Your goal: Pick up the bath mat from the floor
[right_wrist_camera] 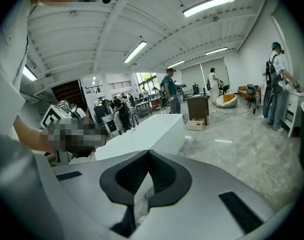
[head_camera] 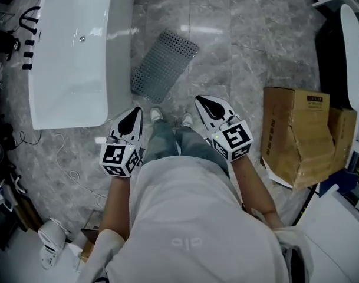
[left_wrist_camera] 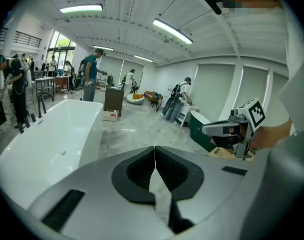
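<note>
The bath mat (head_camera: 164,65) – grey, perforated all over – is seen lying flat on the polished stone floor (head_camera: 244,34), set at a slant. Its left edge and near corner are close beside the base of the white bathtub (head_camera: 73,58), and its near end is just ahead of the person's shoes (head_camera: 156,115). It is judged to be a light, limp rubber or plastic sheet. It can be expected to droop and fold once lifted, and it may cling to the glossy floor if suction cups are fitted underneath, which cannot be told from here. The near short edge, or its two near corners, is judged the best hold, one corner for each side, since the far end lies well beyond reach. As the edge is thin and pressed to a hard floor, it would have to be pinched or peeled up rather than scooped. The left gripper (head_camera: 134,118) and the right gripper (head_camera: 204,102) are held at thigh level above the floor, well apart from the mat. The jaws of each are closed together with nothing between them, so they would need to be opened first. The bathtub wall crowds the mat's left side, whereas the torn cardboard box (head_camera: 297,135) on the right is well clear. A thin cable (head_camera: 64,158) trails on the floor to the left – out of the way.
</note>
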Action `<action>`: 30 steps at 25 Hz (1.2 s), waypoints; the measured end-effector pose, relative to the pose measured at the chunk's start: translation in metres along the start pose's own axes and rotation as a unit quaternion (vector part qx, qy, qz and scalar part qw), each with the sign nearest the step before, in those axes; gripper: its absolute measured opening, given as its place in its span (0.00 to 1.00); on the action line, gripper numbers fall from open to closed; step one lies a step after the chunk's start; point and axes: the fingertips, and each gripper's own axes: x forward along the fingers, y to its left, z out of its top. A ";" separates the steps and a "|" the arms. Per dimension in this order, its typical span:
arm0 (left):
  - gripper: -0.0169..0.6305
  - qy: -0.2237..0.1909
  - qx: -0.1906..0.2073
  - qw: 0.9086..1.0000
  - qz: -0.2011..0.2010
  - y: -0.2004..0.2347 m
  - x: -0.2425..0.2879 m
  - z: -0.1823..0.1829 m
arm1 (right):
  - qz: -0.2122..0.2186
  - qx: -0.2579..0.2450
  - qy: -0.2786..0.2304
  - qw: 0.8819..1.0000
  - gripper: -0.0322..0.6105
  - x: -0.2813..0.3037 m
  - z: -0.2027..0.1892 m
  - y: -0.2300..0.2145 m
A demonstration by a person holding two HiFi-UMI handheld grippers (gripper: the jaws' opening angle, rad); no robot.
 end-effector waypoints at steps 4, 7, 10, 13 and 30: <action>0.05 0.020 -0.007 1.000 -0.007 0.027 0.017 -0.010 | -0.016 0.010 0.017 1.000 0.09 0.023 -0.007 0.001; 0.05 0.039 -0.021 0.999 -0.016 0.049 0.033 -0.023 | -0.028 0.018 0.026 0.999 0.09 0.043 -0.012 0.001; 0.05 0.057 -0.037 0.997 -0.020 0.076 0.049 -0.038 | -0.036 0.026 0.034 0.998 0.09 0.064 -0.018 0.000; 0.05 0.075 -0.048 0.996 -0.008 0.104 0.068 -0.057 | -0.042 0.032 0.048 0.997 0.09 0.085 -0.031 -0.003; 0.41 0.199 -0.149 0.968 0.043 0.203 0.178 -0.219 | -0.068 0.079 0.100 0.990 0.09 0.163 -0.106 -0.038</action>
